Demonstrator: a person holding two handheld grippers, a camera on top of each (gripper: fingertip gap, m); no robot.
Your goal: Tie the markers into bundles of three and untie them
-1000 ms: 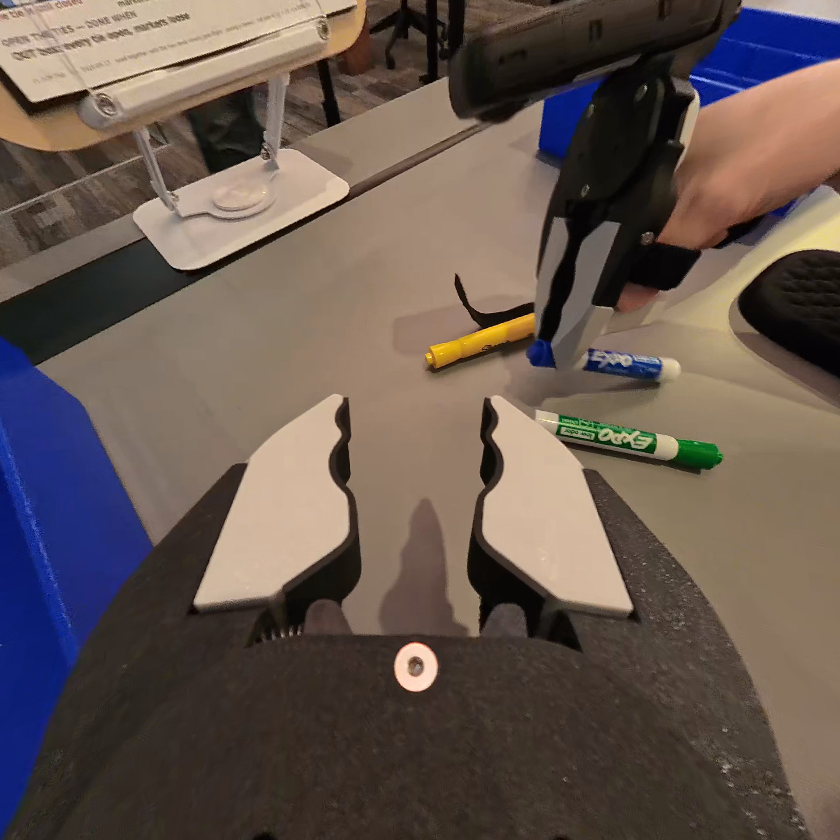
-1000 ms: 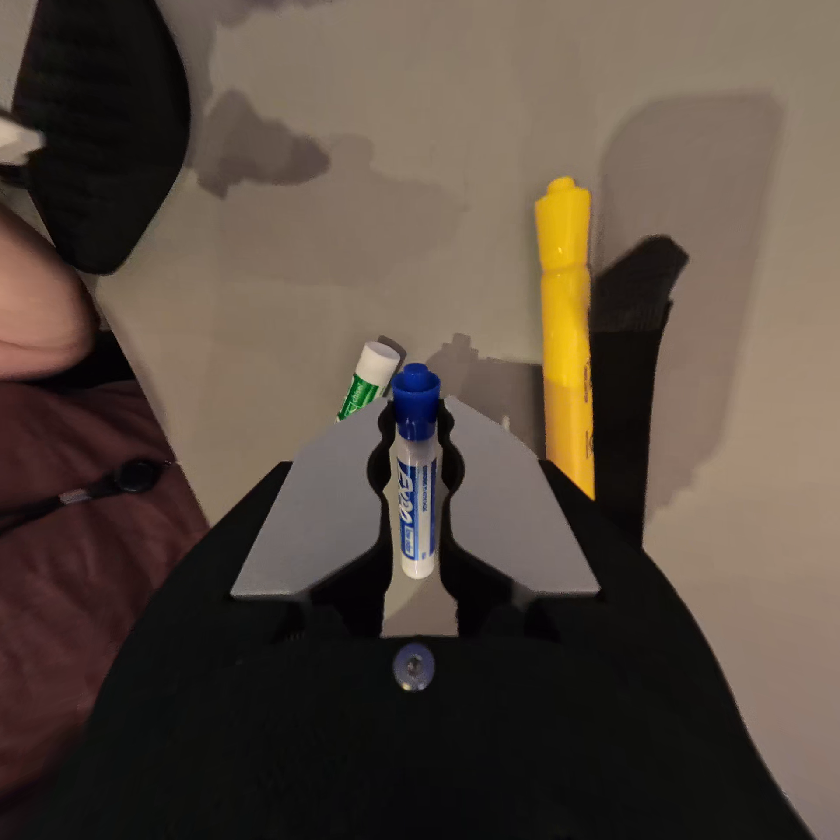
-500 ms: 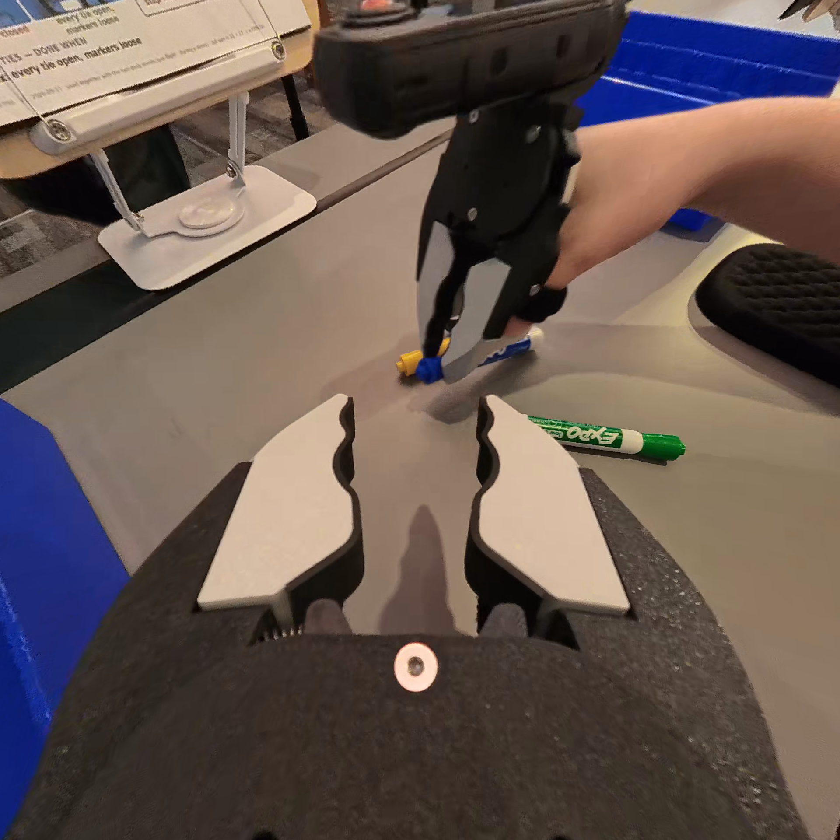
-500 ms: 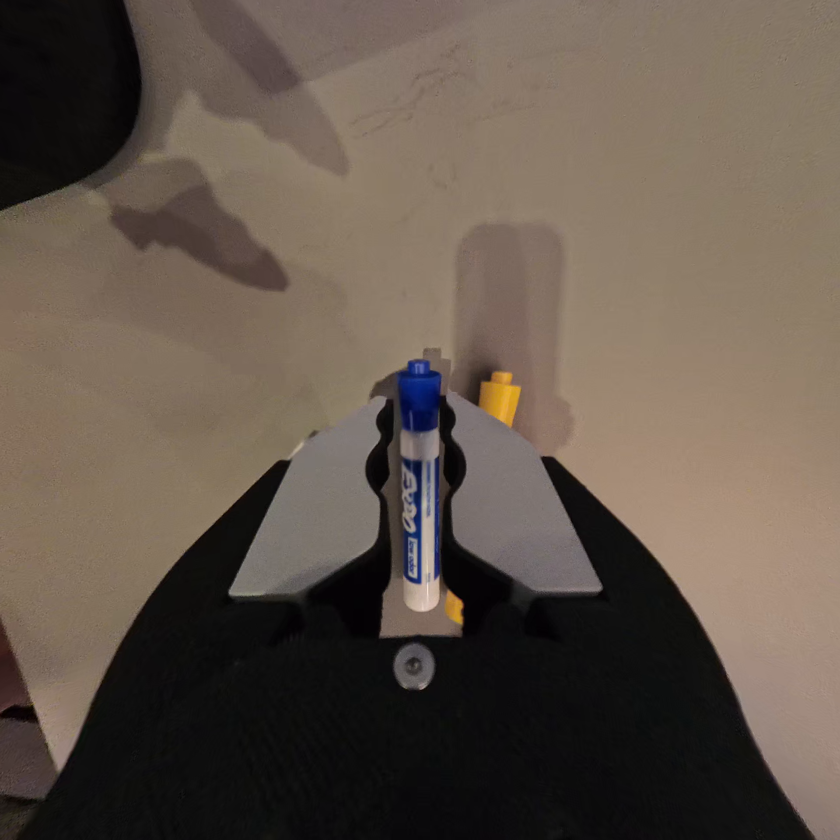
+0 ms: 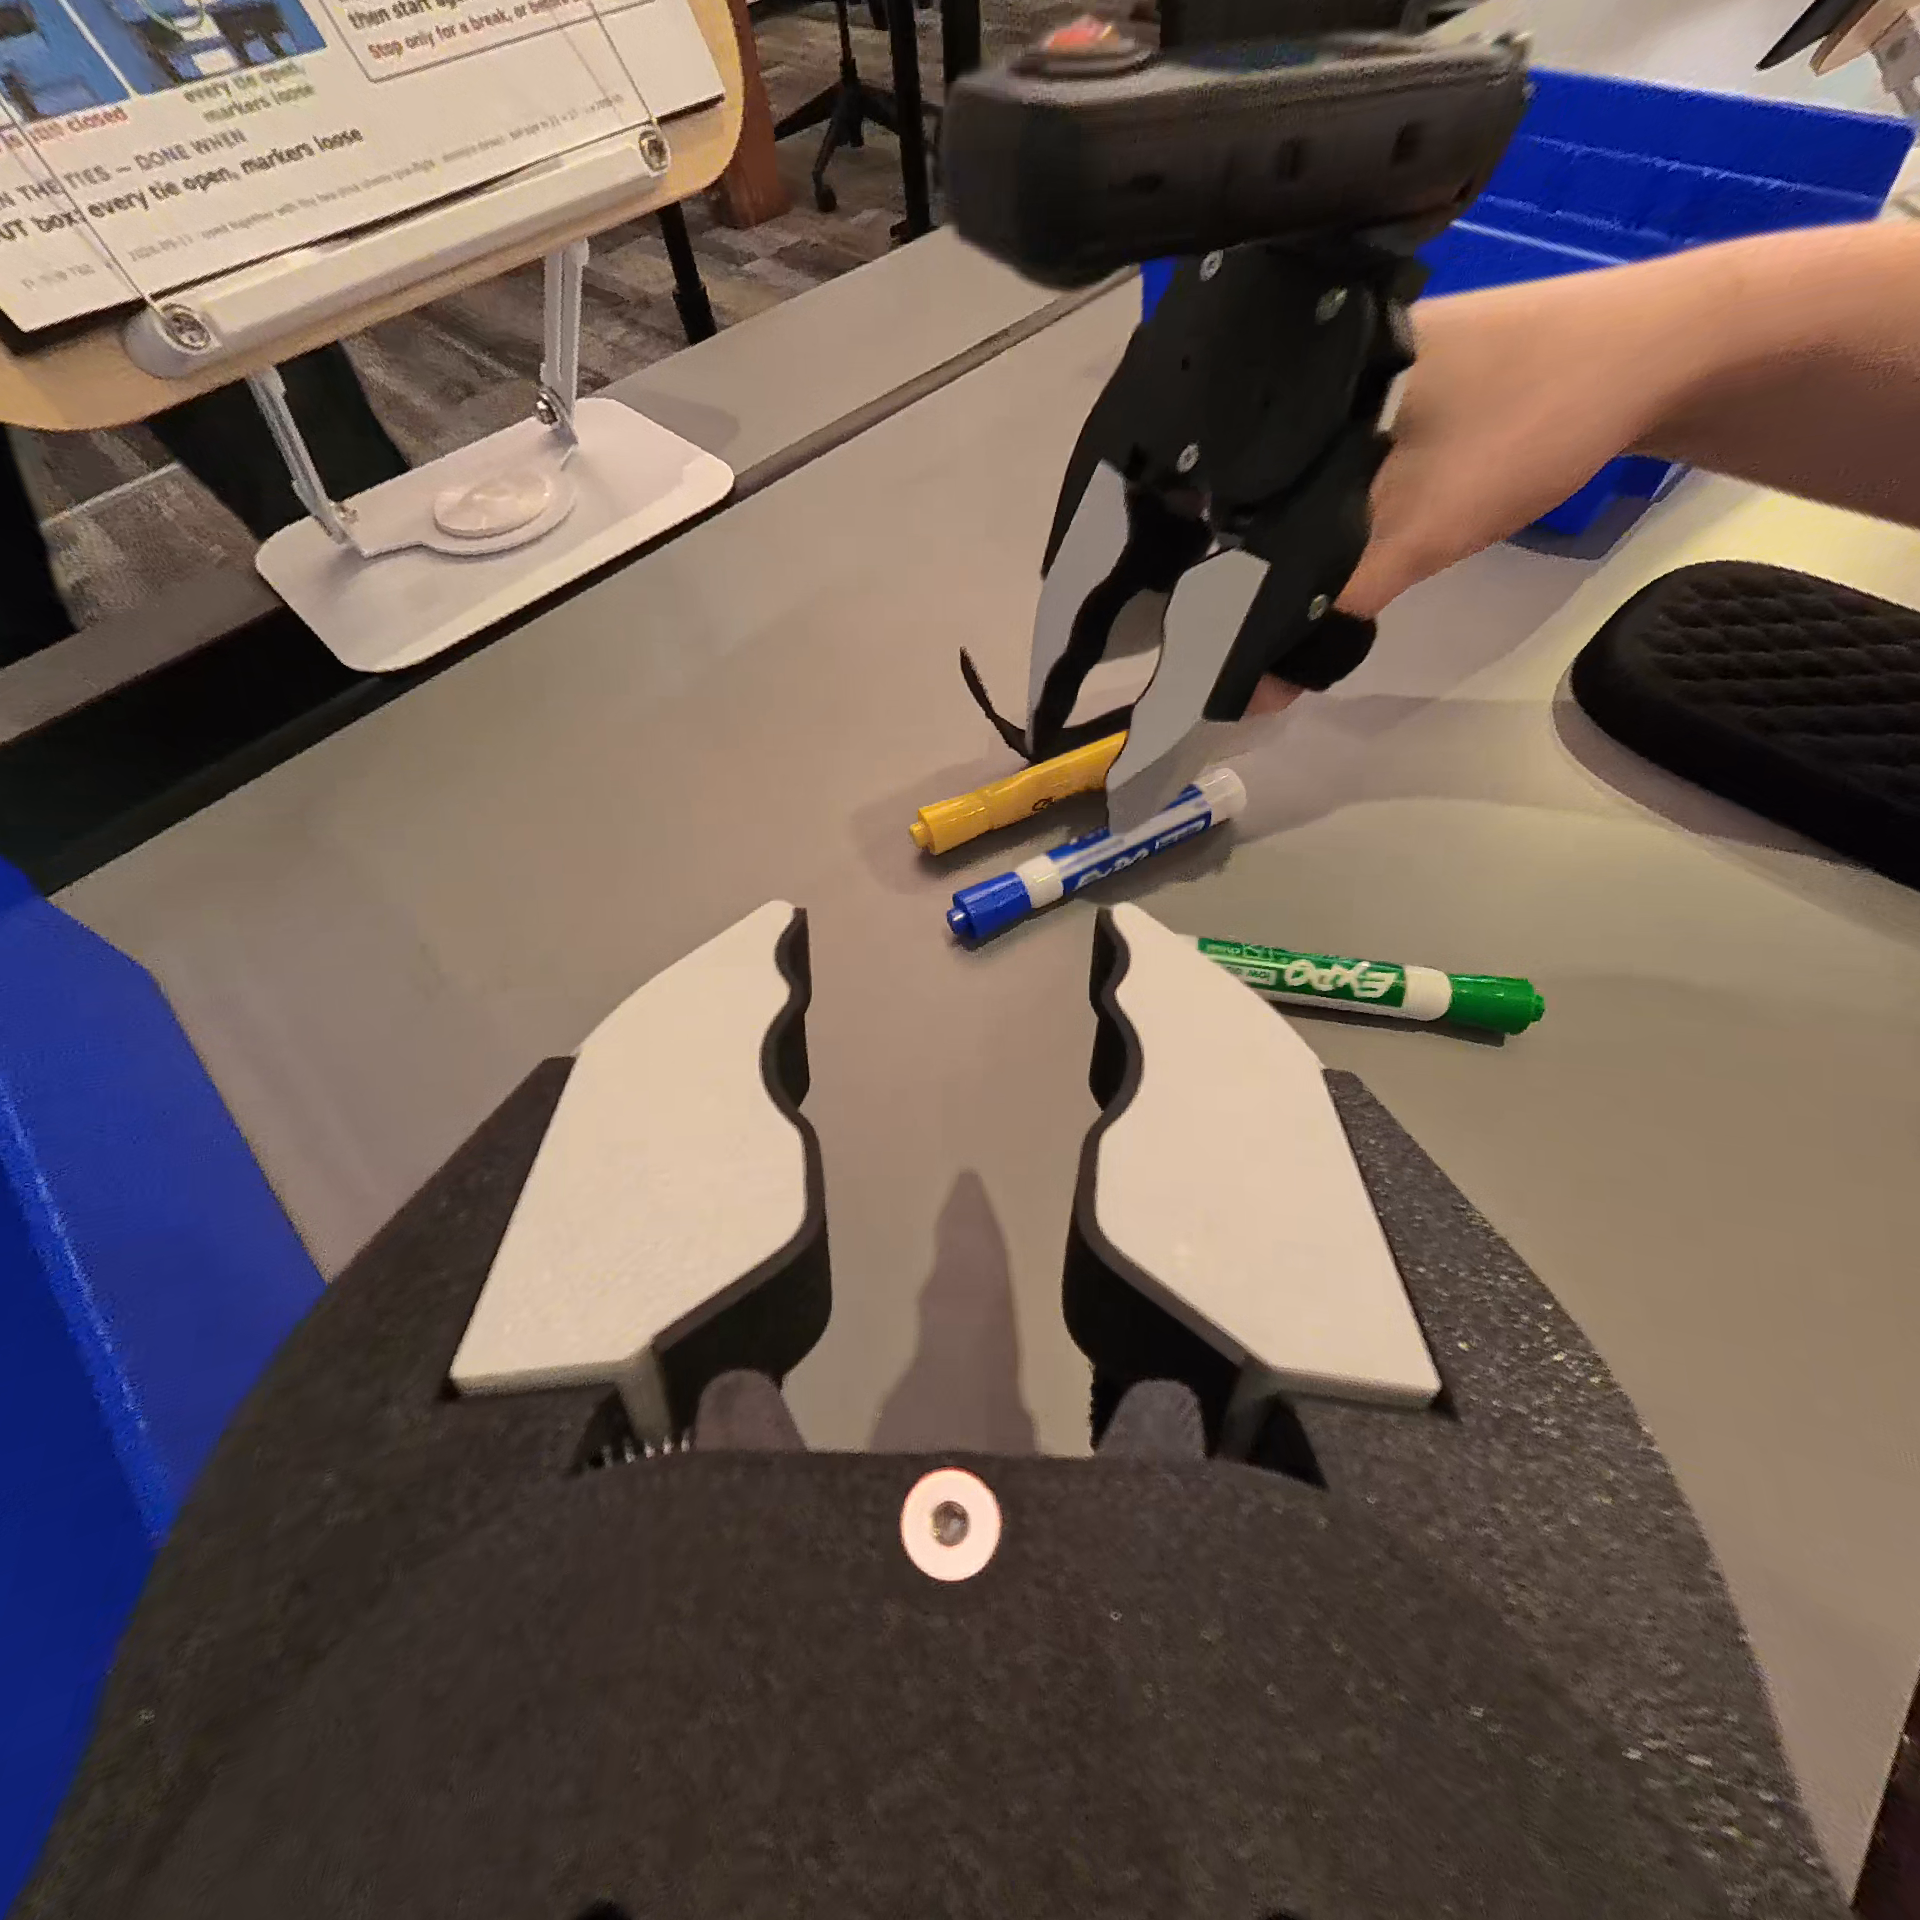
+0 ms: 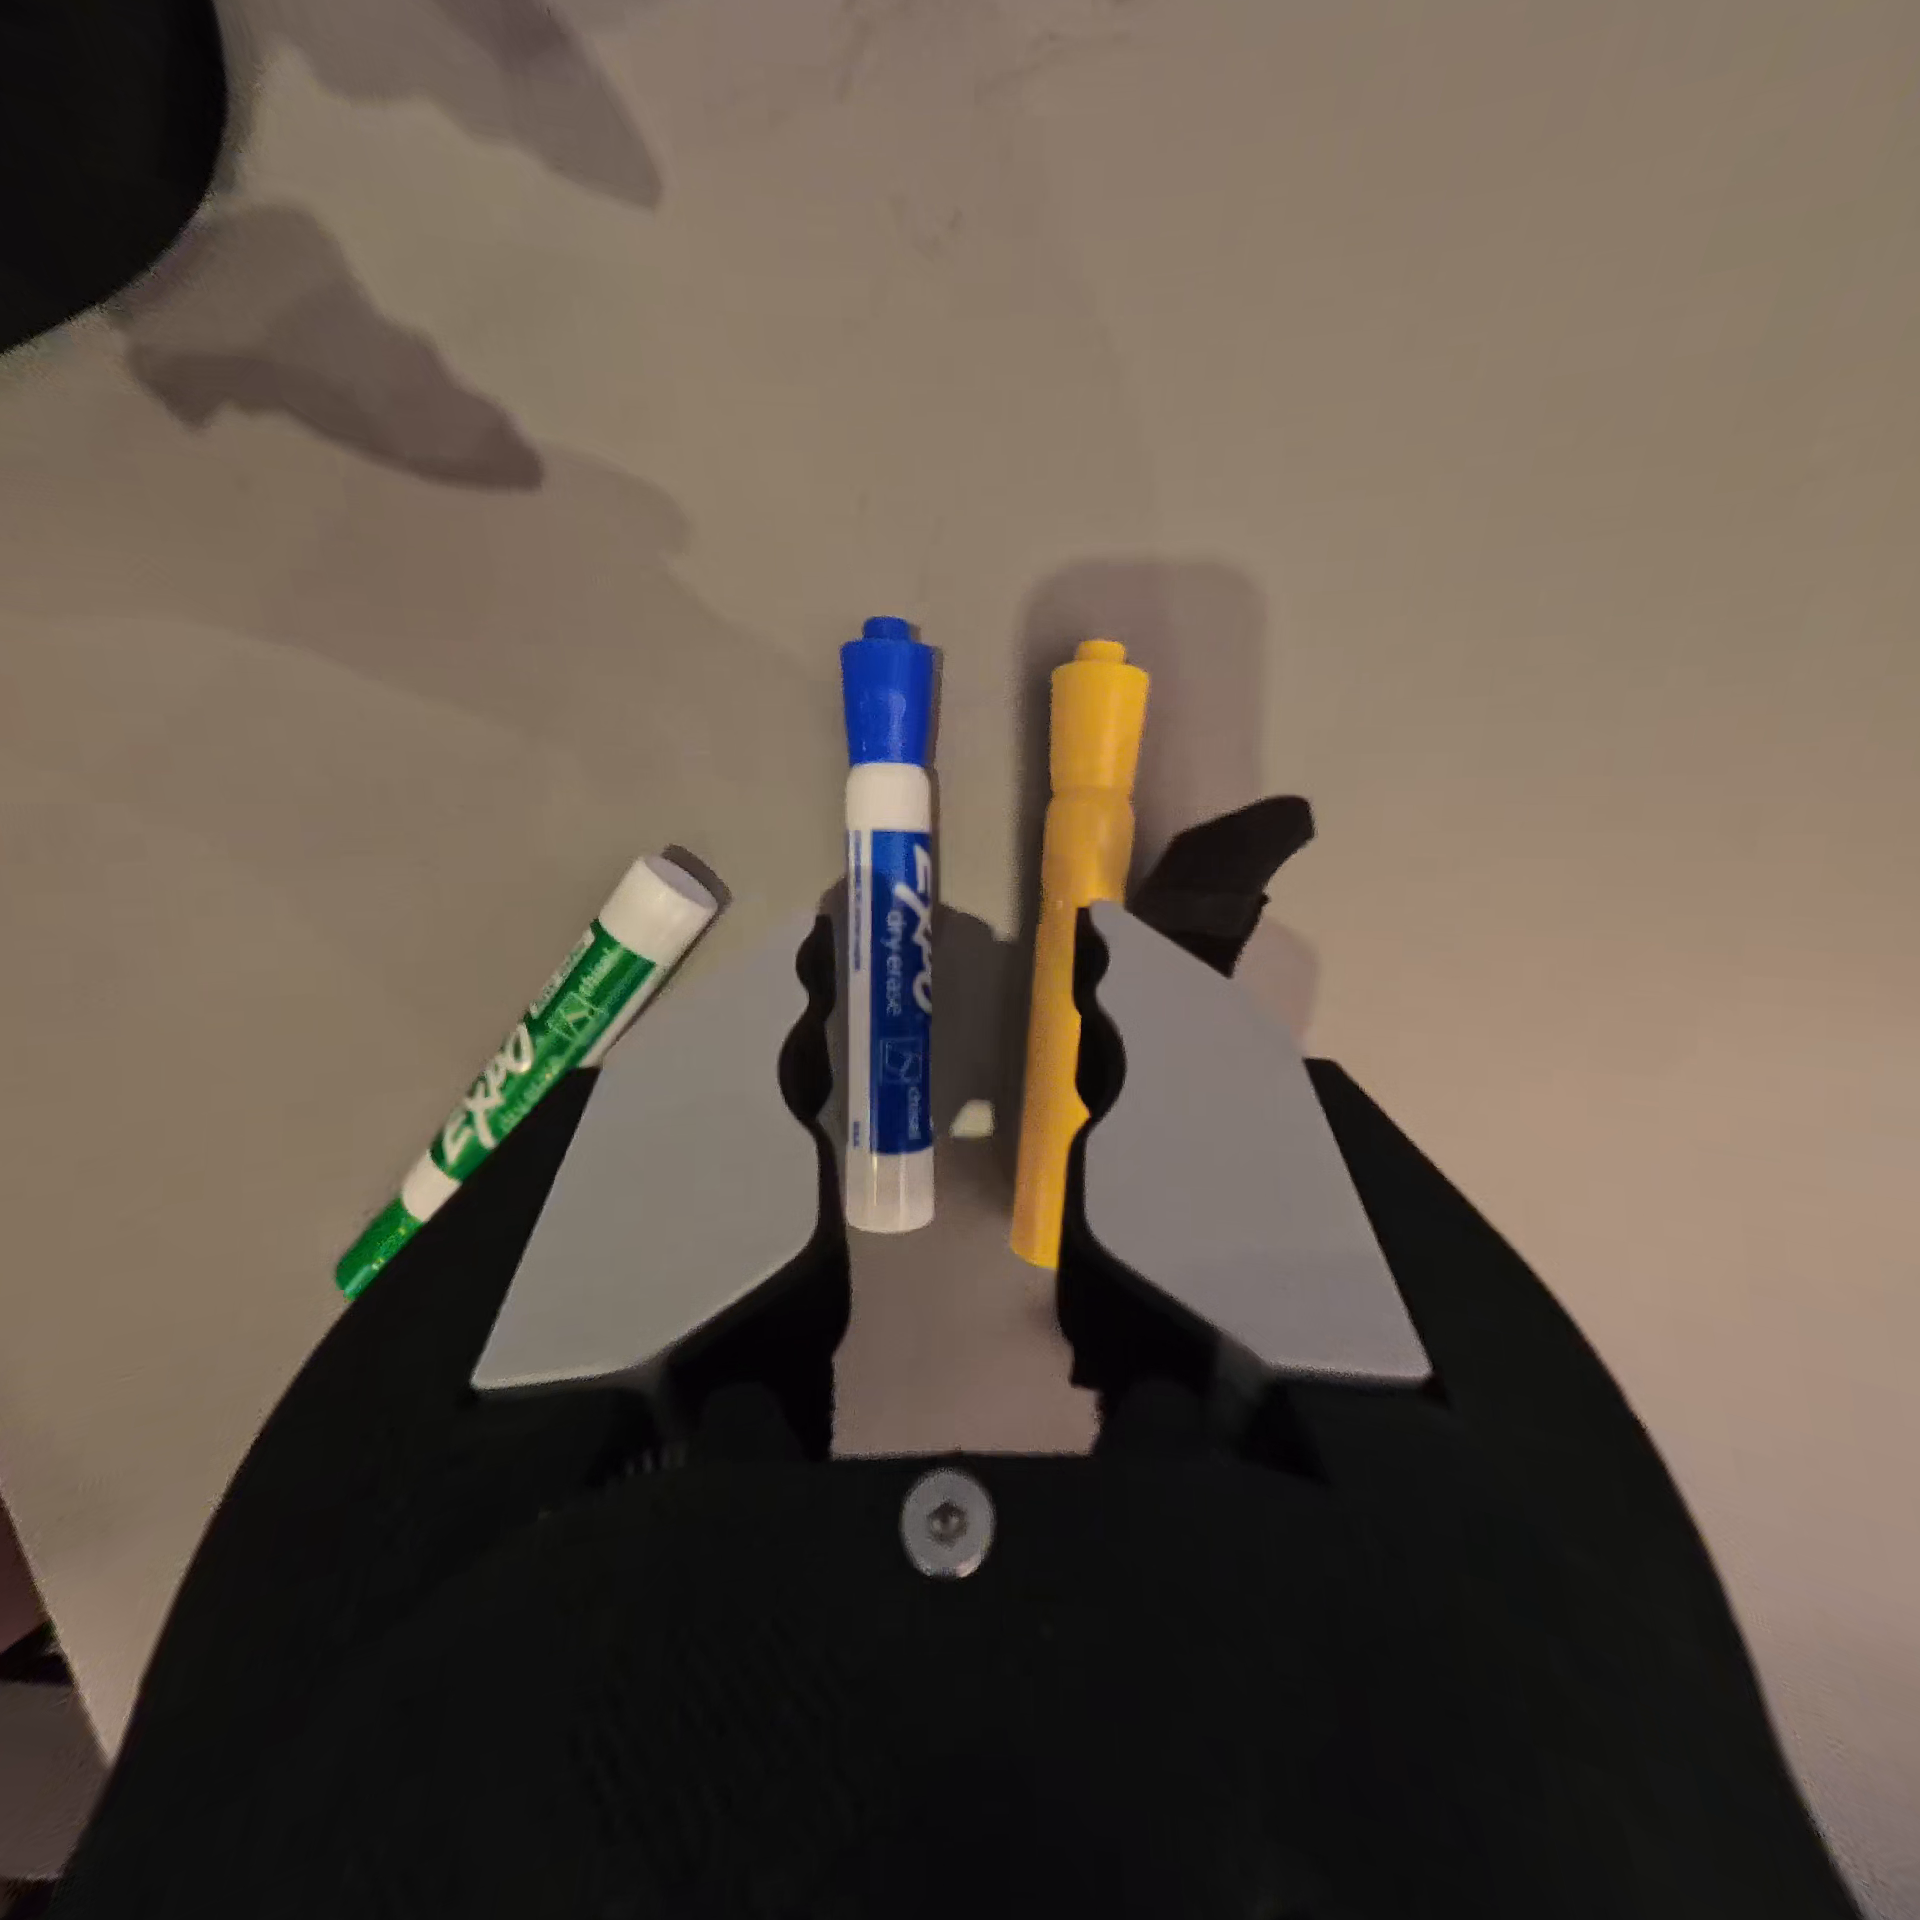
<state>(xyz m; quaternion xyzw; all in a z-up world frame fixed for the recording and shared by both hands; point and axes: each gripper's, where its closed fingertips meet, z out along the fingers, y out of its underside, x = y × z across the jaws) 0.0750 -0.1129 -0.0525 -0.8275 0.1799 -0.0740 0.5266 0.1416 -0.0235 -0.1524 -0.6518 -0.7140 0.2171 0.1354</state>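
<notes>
Right gripper (image 6: 951, 914) wide over blue marker (image 6: 886, 935); left gripper (image 5: 945, 914) wide, bare table (image 5: 623, 790) ahead.

The right tool (image 6: 948, 914) hid the green marker's (image 6: 540, 1049) cap; the black strap (image 6: 1226, 873) lay half covered.

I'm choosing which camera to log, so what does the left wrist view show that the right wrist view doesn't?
Only the left wrist view shows the white sign stand, the blue plastic bins, the person's hand and the open left gripper. Only the right wrist view looks between the open right gripper's fingers. Both share the grey table, the blue-capped marker, yellow marker, green-capped marker and black strap.
</notes>
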